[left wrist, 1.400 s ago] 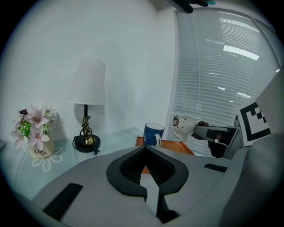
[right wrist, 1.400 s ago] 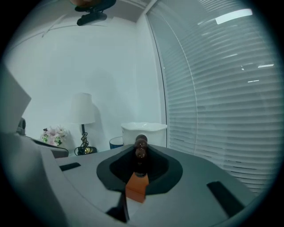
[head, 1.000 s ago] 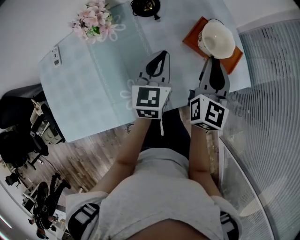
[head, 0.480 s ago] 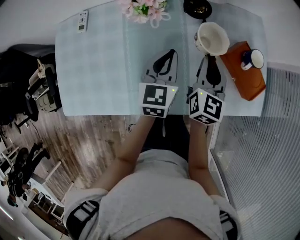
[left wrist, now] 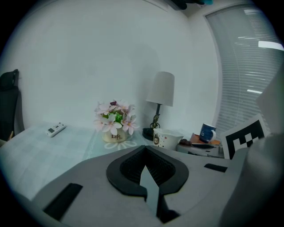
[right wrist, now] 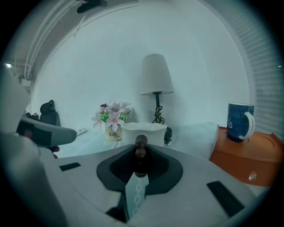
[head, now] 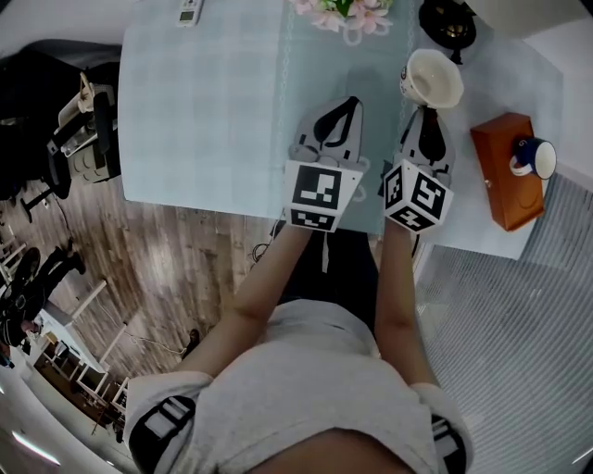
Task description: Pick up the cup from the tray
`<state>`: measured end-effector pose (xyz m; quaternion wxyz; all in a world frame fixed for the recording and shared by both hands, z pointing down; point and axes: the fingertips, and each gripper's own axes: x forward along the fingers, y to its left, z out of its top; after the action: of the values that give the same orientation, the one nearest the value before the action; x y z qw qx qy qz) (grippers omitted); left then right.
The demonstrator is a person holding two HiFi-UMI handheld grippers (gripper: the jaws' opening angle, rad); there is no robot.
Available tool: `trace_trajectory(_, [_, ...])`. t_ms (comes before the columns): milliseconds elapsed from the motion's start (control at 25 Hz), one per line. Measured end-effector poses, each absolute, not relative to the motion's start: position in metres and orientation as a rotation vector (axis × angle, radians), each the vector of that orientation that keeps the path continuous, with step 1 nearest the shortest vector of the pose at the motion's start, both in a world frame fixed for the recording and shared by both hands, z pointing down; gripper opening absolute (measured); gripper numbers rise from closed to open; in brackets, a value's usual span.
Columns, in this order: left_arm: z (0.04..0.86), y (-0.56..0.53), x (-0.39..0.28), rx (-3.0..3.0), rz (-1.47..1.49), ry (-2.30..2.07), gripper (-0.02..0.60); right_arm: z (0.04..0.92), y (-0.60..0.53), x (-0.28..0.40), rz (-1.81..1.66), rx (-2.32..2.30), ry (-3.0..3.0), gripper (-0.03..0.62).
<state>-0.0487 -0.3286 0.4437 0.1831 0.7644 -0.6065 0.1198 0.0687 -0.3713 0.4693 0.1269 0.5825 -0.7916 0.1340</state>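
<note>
Grip matters most in this step. The right gripper (head: 426, 128) is clamped narrowly on the brown handle (right wrist: 140, 147) of the white cup (head: 432, 79), so the whole weight hangs from one thin loop. The wrist should stay level and any move should be slow, or the cup could swing or twist in the pads. The cup is already off the tray (head: 500, 190): it sits left of it, over the far right part of the table (head: 204, 102). The pick looks nearly finished, and what remains is a steady carry clear of the blue mug (head: 536, 157) that stands on the tray. The left gripper (head: 334, 125) is closed on nothing, just left of the right one, and is best kept out of the way.

Several things cannot be seen. The cup's base is hidden in every view, so I cannot tell whether it hangs free or rests on the table. The jaws cover most of the handle, so how deep the hold goes is unclear. The lamp base (head: 447, 20) beyond the cup is cut off at the head view's far edge.
</note>
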Motion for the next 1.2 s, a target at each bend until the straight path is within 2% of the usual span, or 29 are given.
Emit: trace_trajectory(1200, [0.457, -0.333, -0.043, 2.176, 0.358, -1.665, 0.005, 0.518, -0.361, 0.057, 0.311, 1.598, -2.264, 0.035])
